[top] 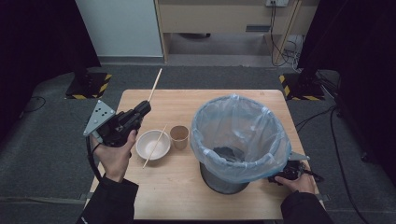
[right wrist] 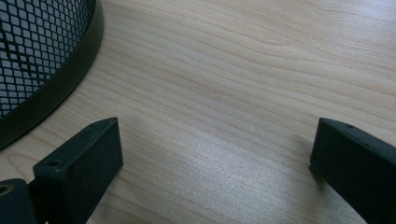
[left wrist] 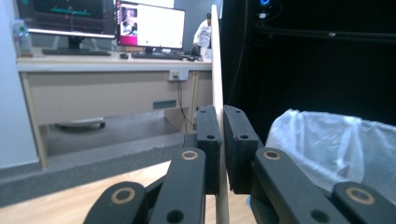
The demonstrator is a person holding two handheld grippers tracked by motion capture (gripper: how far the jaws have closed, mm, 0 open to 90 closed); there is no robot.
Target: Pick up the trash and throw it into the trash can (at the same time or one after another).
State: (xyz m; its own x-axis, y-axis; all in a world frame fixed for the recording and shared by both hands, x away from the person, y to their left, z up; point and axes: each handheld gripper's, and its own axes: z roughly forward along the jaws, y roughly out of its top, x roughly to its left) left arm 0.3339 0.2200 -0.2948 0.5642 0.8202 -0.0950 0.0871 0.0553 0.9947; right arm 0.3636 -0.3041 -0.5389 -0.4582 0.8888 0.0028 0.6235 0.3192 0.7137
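Jaws of the left gripper are clamped on a chopstick, its long axis pointing away; the bin probably lies rightward. Right gripper jaws are held apart over the tabletop.

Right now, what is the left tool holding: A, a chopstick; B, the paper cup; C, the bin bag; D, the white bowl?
A: the left tool is shut on a chopstick, which sticks up between its pads; the cup and bowl sit on the table.
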